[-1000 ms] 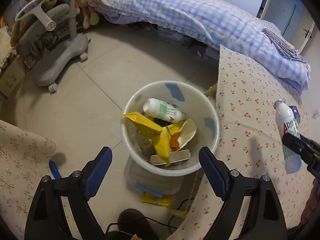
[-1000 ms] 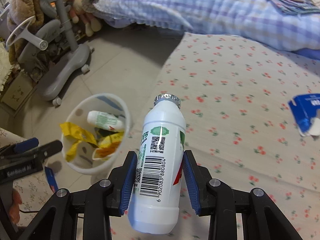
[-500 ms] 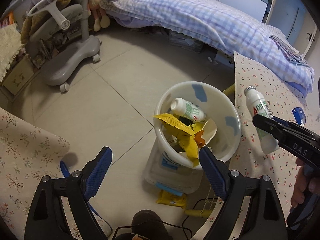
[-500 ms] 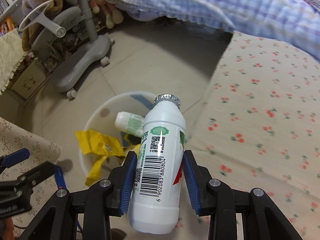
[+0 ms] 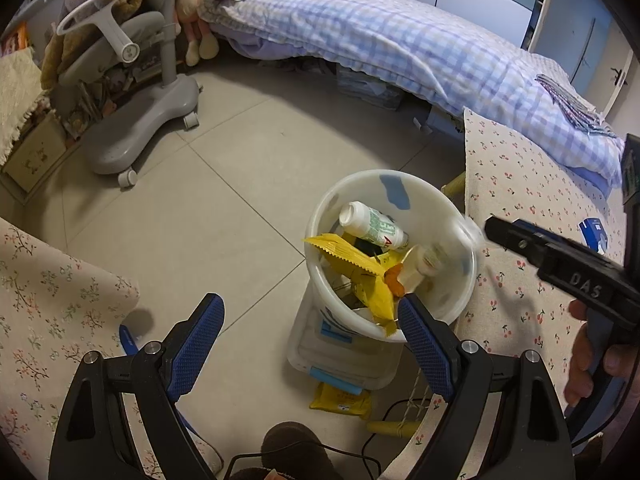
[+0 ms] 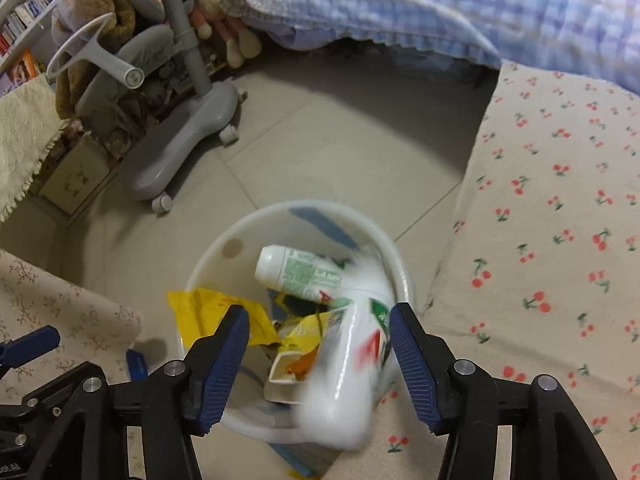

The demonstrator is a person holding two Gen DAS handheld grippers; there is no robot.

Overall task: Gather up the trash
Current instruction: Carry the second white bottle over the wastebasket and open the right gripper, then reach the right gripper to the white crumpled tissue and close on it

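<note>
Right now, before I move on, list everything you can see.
Bin: one, white, on the floor beside the cherry-print cloth.
Falling bottle: one, white, blurred, dropping into the bin.
Bottle in bin: one, white with green print, lying down.
Wrappers: yellow, count unclear, in the bin.
Cherry-print cloth: one, beige, right of the bin.
Blue carton: one, on the cloth.
Chair: one, grey, far left.
Bed quilt: one, blue check, behind.
Left gripper: open, empty.
Right gripper: open, above the bin.
</note>
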